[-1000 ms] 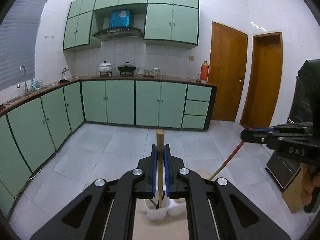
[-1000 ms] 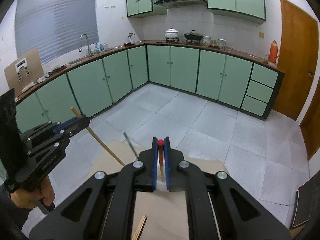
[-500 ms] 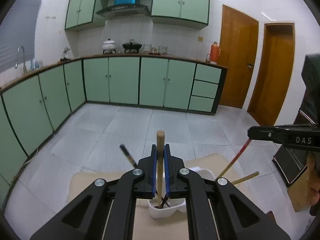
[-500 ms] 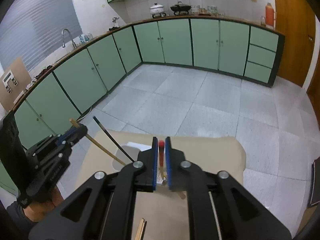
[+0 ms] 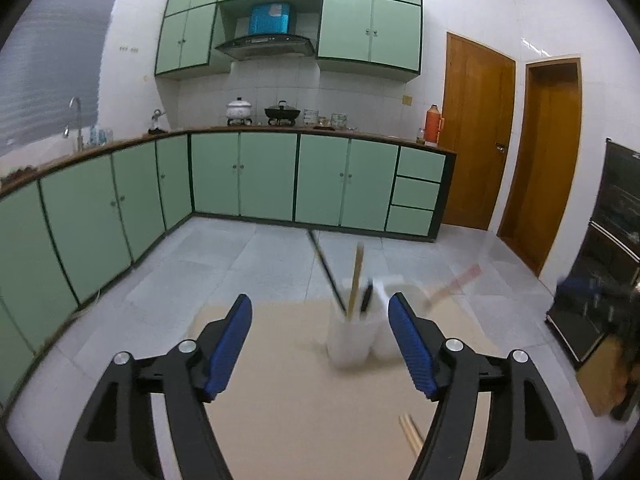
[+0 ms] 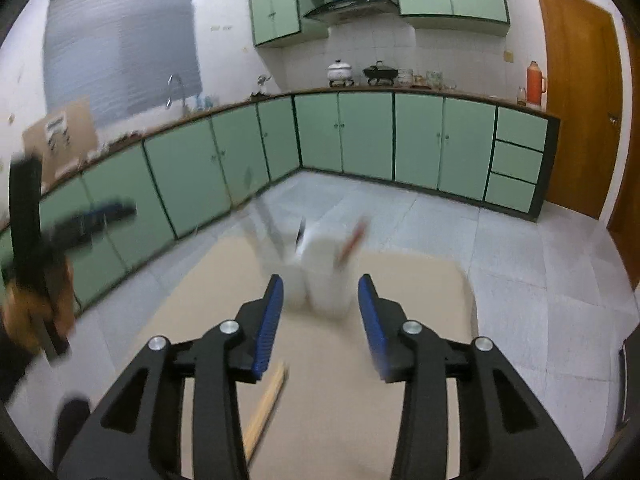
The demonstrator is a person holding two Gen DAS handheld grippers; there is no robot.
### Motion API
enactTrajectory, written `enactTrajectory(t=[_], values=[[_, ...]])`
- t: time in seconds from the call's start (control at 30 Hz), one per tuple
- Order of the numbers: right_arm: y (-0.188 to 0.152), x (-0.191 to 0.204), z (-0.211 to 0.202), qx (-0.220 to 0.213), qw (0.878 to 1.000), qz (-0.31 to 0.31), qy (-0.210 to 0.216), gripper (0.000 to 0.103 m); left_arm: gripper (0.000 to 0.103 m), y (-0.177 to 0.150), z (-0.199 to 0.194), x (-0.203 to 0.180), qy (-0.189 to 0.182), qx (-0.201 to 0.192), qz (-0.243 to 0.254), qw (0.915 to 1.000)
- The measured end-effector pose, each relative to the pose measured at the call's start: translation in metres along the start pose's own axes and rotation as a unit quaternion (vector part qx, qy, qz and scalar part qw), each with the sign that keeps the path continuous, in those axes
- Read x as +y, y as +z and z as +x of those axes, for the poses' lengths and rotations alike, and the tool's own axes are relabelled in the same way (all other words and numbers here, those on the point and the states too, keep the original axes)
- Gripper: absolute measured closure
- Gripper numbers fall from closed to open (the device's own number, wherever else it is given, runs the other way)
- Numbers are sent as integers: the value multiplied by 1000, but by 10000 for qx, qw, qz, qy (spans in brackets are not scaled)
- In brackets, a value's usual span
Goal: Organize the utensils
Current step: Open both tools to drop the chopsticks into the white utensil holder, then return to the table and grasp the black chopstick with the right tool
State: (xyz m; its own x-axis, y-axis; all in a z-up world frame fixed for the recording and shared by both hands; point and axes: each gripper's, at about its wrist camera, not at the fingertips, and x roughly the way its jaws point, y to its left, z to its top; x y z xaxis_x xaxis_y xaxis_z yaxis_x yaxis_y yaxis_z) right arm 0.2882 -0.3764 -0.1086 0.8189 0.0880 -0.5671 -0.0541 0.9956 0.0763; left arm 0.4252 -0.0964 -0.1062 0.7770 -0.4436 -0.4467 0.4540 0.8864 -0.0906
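Note:
A white utensil holder (image 5: 352, 340) stands on the beige table (image 5: 300, 400). A wooden stick (image 5: 356, 276), a black chopstick (image 5: 324, 268) and a blurred red-handled utensil (image 5: 456, 284) stand in it. My left gripper (image 5: 320, 328) is opening wide, with nothing between its blue pads; the holder is just beyond its right finger. In the right wrist view the holder (image 6: 324, 272) and the red utensil (image 6: 352, 240) are blurred. There my right gripper (image 6: 320, 304) is opening too, its pads touching nothing. A pair of wooden chopsticks (image 6: 266, 404) lies on the table.
The same wooden chopsticks (image 5: 410, 434) lie by my left gripper's right arm. The other gripper (image 6: 92, 216) and the hand (image 6: 36, 300) holding it blur at the left edge. Green cabinets, a tiled floor and brown doors surround the table. A dark oven (image 5: 612, 264) stands at the right.
Both grippers let go: the wooden stick and the red-tipped utensil now stand in the holder. Both sets of jaws have spread apart, and both grippers have dropped toward the table.

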Motion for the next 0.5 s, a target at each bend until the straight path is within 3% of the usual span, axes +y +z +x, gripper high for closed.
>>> enactTrajectory(t=[0.1, 0.23, 0.4, 0.5], values=[[-101, 21, -6, 427, 9990, 117, 40, 64, 29, -54, -33, 1, 195, 52, -15, 9998], [-194, 57, -3, 982, 9951, -58, 102, 65, 28, -118, -64, -2, 228, 247, -305, 9990], [-243, 98, -1, 1219, 9905, -616, 182, 65, 28, -171, -79, -18, 256, 460, -300, 9982], [-242, 113, 3, 1150, 9891, -919, 90, 66, 28, -183, -85, -29, 187, 421, -146, 9988]])
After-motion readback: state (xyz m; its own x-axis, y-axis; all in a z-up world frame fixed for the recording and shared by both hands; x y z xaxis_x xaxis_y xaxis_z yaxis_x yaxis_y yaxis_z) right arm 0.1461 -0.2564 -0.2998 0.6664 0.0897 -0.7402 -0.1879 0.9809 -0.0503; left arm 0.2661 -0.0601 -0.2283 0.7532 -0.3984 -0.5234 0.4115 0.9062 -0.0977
